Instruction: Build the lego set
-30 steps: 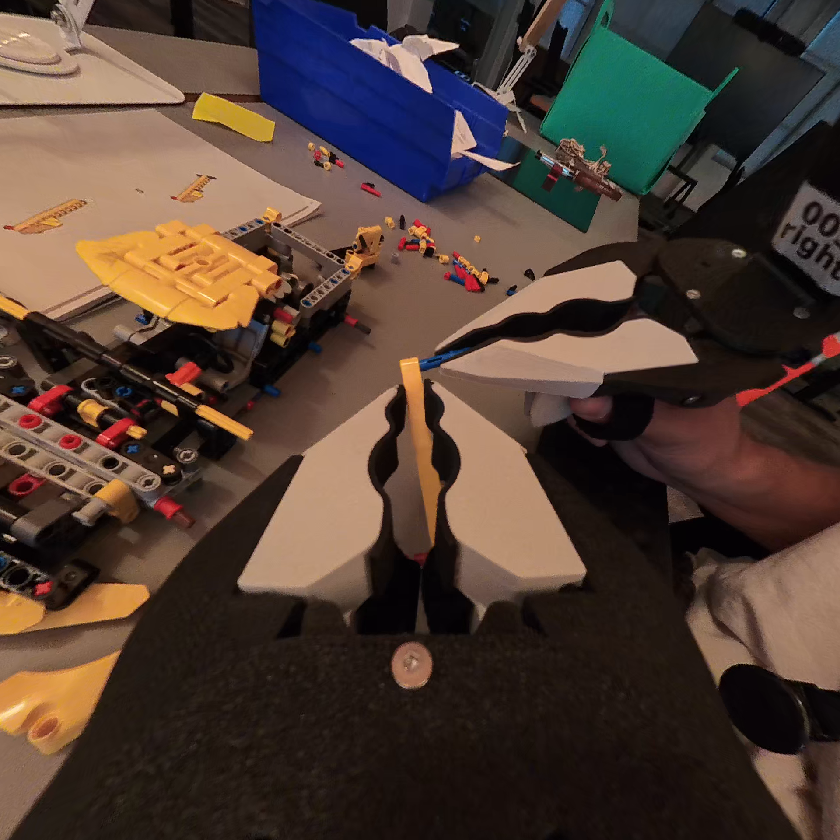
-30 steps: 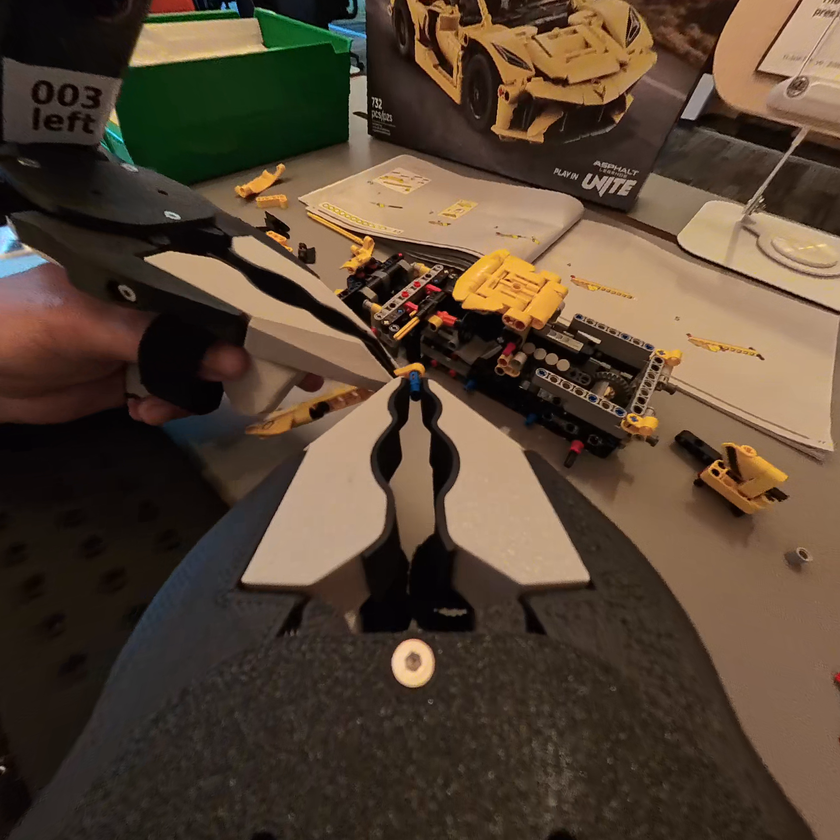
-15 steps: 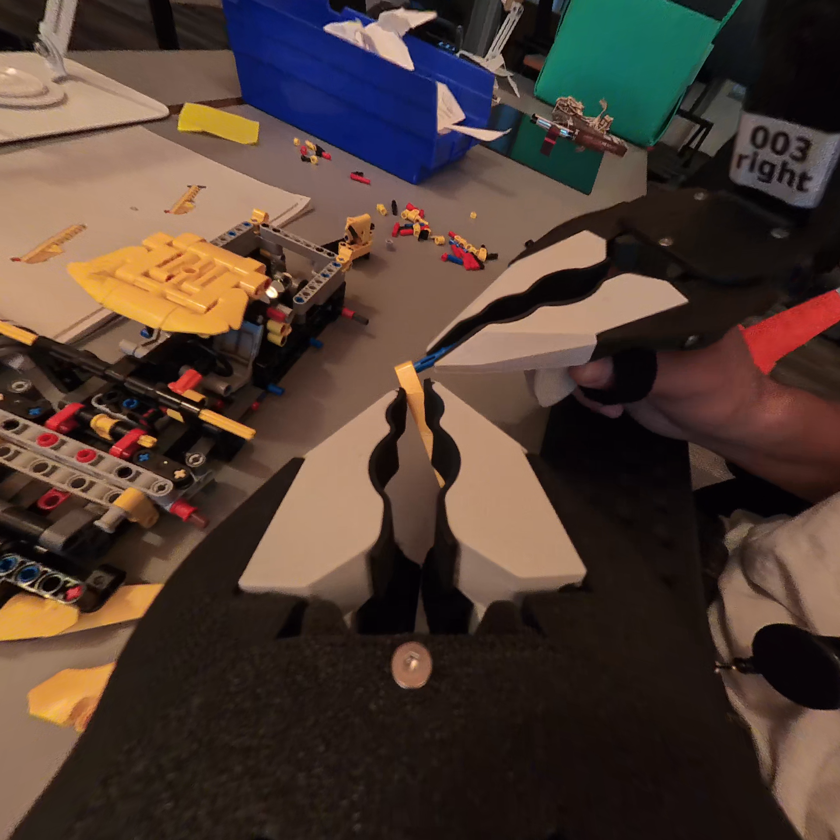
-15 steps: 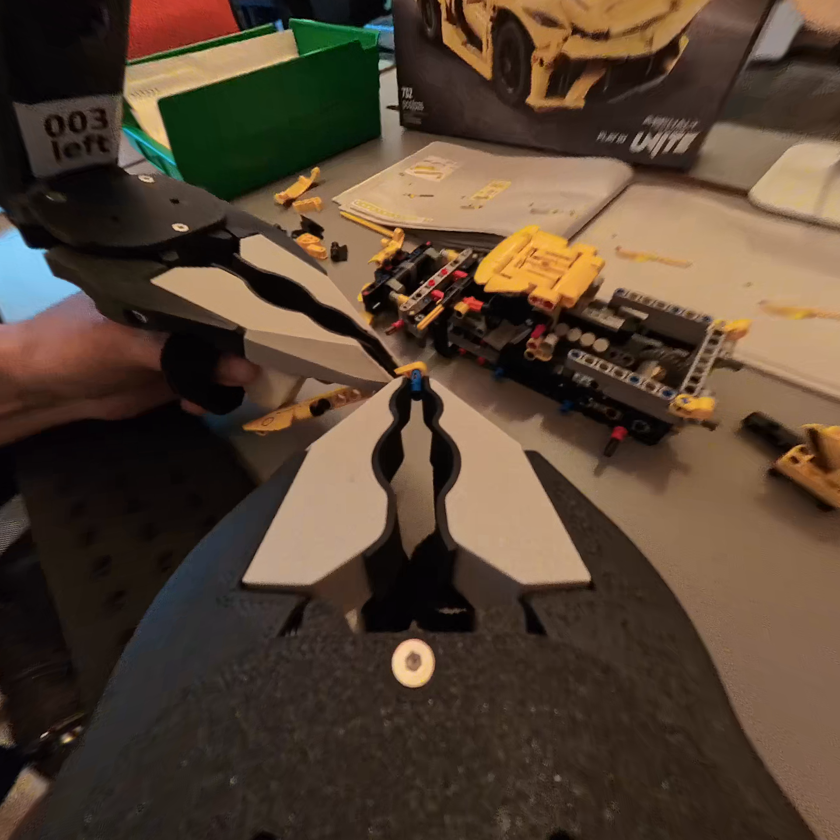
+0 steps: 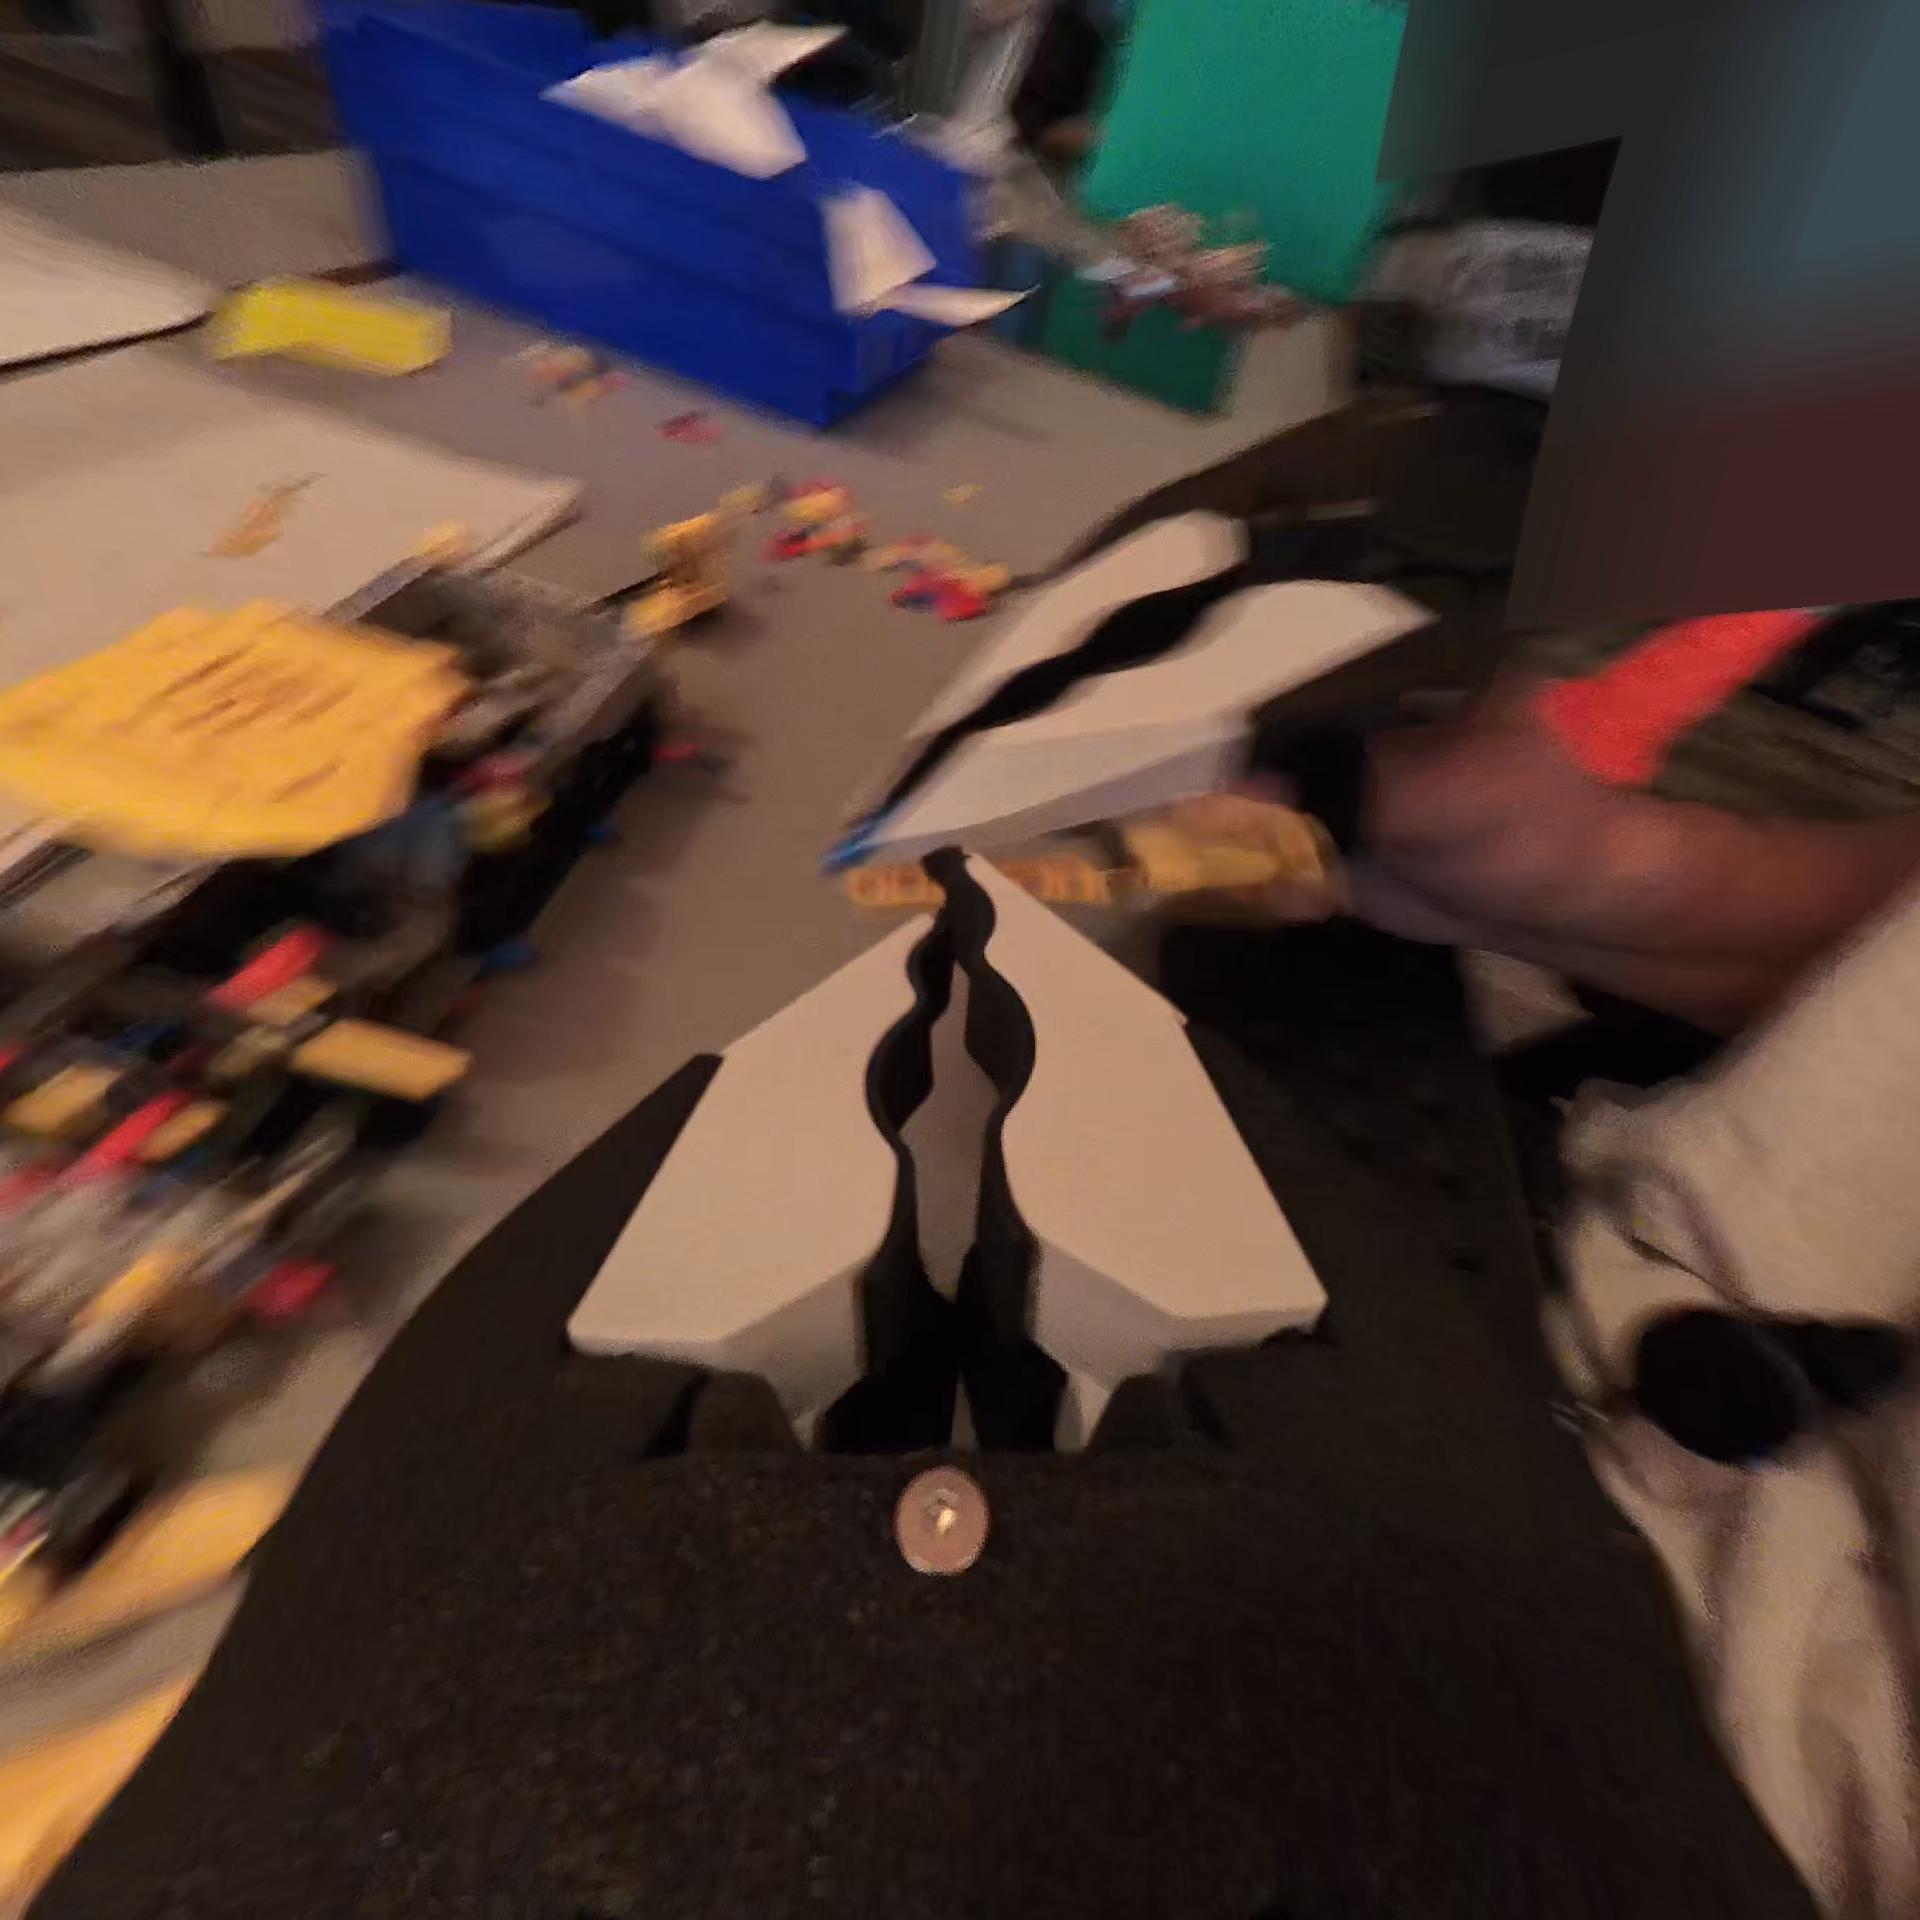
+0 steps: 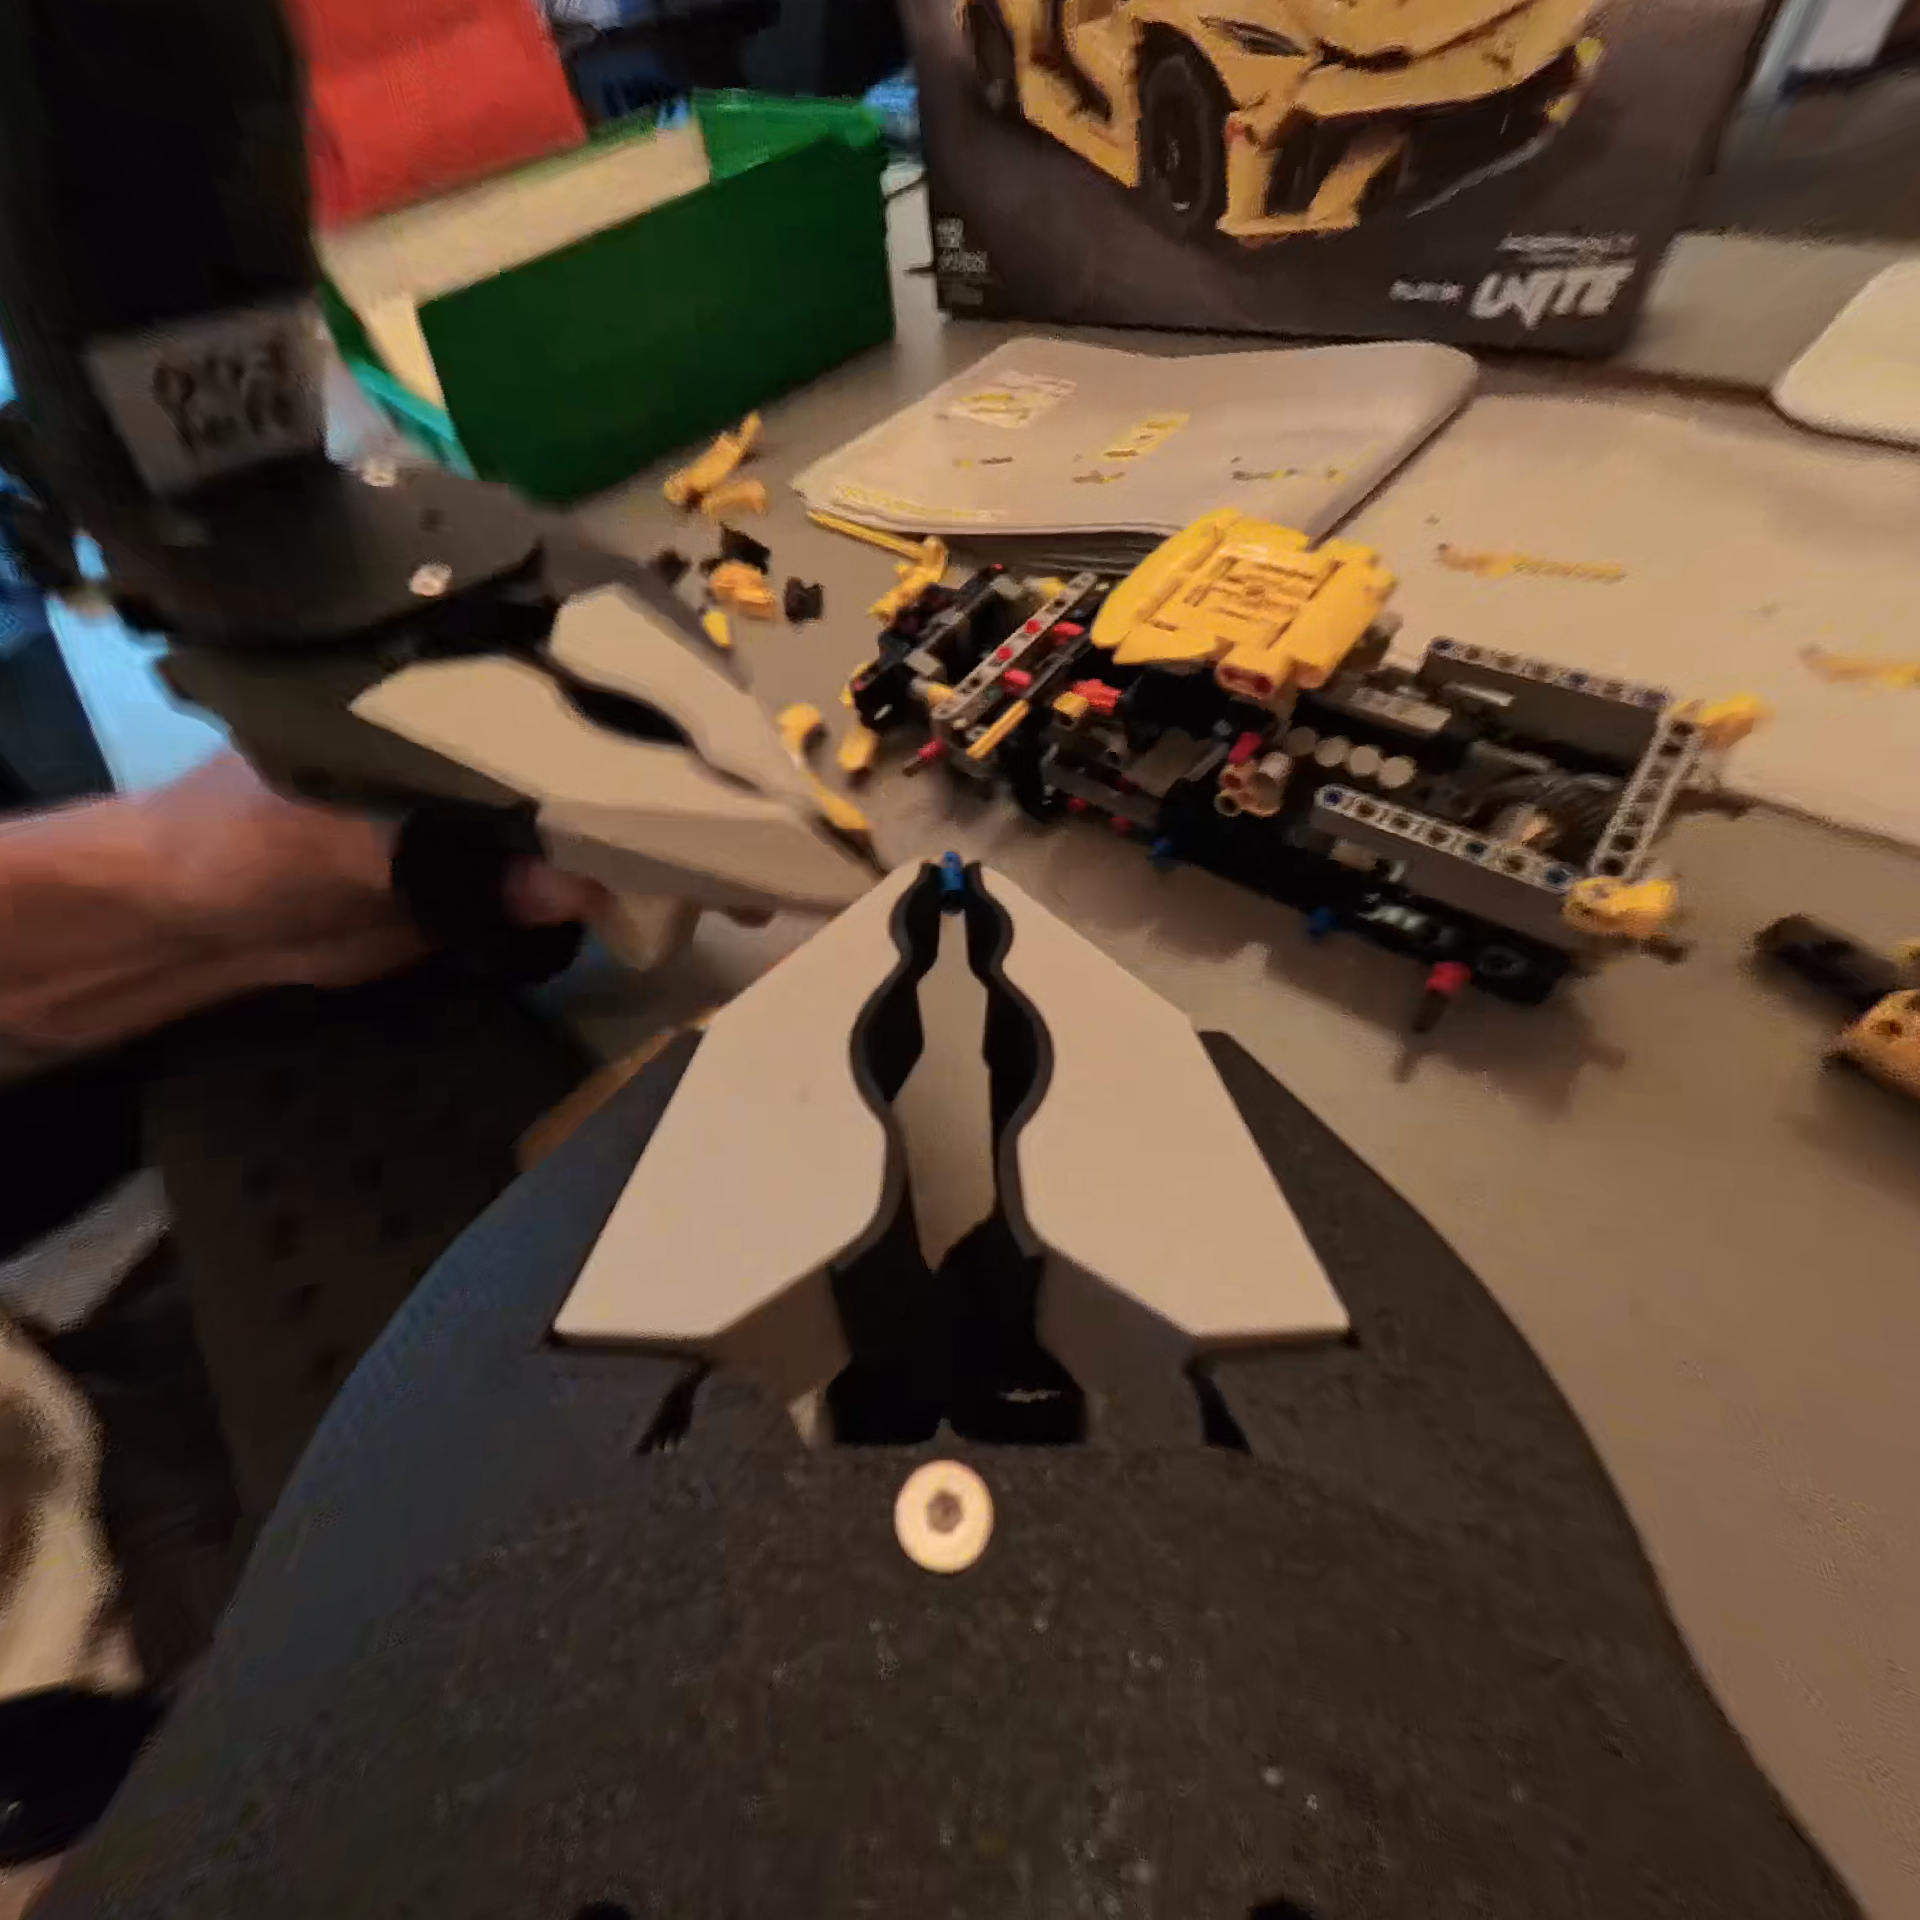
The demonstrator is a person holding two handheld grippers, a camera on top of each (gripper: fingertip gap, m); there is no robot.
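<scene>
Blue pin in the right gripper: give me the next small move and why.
Probably ease the right gripper left to line the blue pin up with the yellow piece at the left gripper tips. Both grippers are pinched shut, pin and piece sit just apart, and blur hides any hole.

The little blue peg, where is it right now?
The blue peg is pinched at the tip of the right claw, seen mid-frame in the right wrist view, just in front of the half-built car and beside the left claw.
</scene>
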